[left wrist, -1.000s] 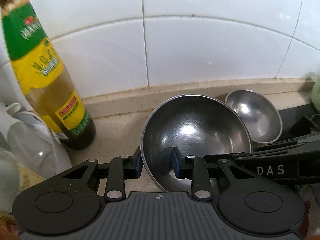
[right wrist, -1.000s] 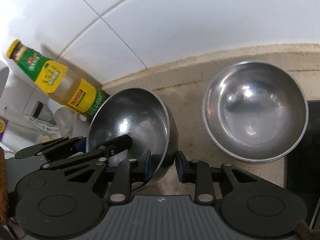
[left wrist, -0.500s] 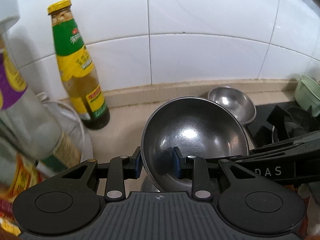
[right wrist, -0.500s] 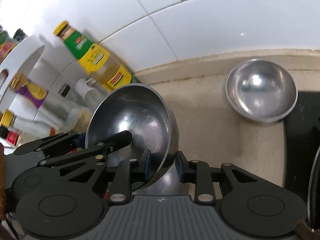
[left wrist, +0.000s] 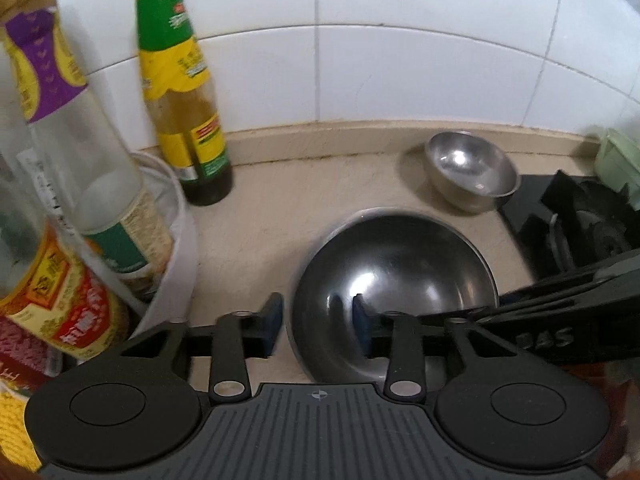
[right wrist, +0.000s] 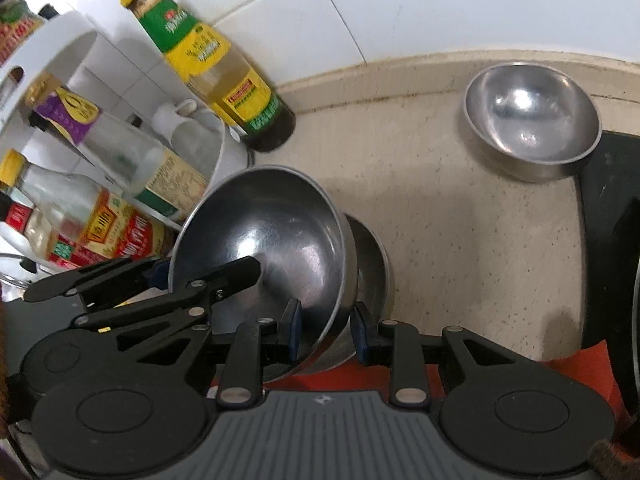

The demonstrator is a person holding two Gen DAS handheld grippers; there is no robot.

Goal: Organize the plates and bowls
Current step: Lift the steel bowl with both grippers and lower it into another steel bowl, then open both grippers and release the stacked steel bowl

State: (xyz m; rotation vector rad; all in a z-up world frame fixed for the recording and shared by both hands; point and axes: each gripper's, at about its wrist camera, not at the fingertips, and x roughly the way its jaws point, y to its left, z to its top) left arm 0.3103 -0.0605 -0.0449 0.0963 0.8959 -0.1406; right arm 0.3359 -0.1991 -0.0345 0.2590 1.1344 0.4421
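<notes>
A large steel bowl (left wrist: 394, 276) sits tilted in a second steel bowl (right wrist: 372, 256) that shows under its right side. My left gripper (left wrist: 318, 324) straddles the large bowl's near-left rim. Its jaws are opening, and the outer pad (left wrist: 274, 320) stands clear of the wall. My right gripper (right wrist: 326, 330) is shut on the large bowl (right wrist: 272, 240) at its right rim. In the right wrist view the left gripper (right wrist: 200, 274) reaches over the opposite rim. A smaller steel bowl (left wrist: 472, 176) (right wrist: 532, 120) stands alone near the tiled wall.
A green-and-yellow sauce bottle (left wrist: 180, 92) stands by the wall. More bottles (left wrist: 60, 140) fill a white rack (left wrist: 176, 232) at the left. A black gas stove (left wrist: 580, 216) lies to the right with a pale green container (left wrist: 616, 156) behind it. A red cloth (right wrist: 580, 364) lies near the front.
Both grippers carried the large bowl away from the wall and the small bowl, toward the bottle rack, down onto another bowl. The left jaws have widened off the rim.
</notes>
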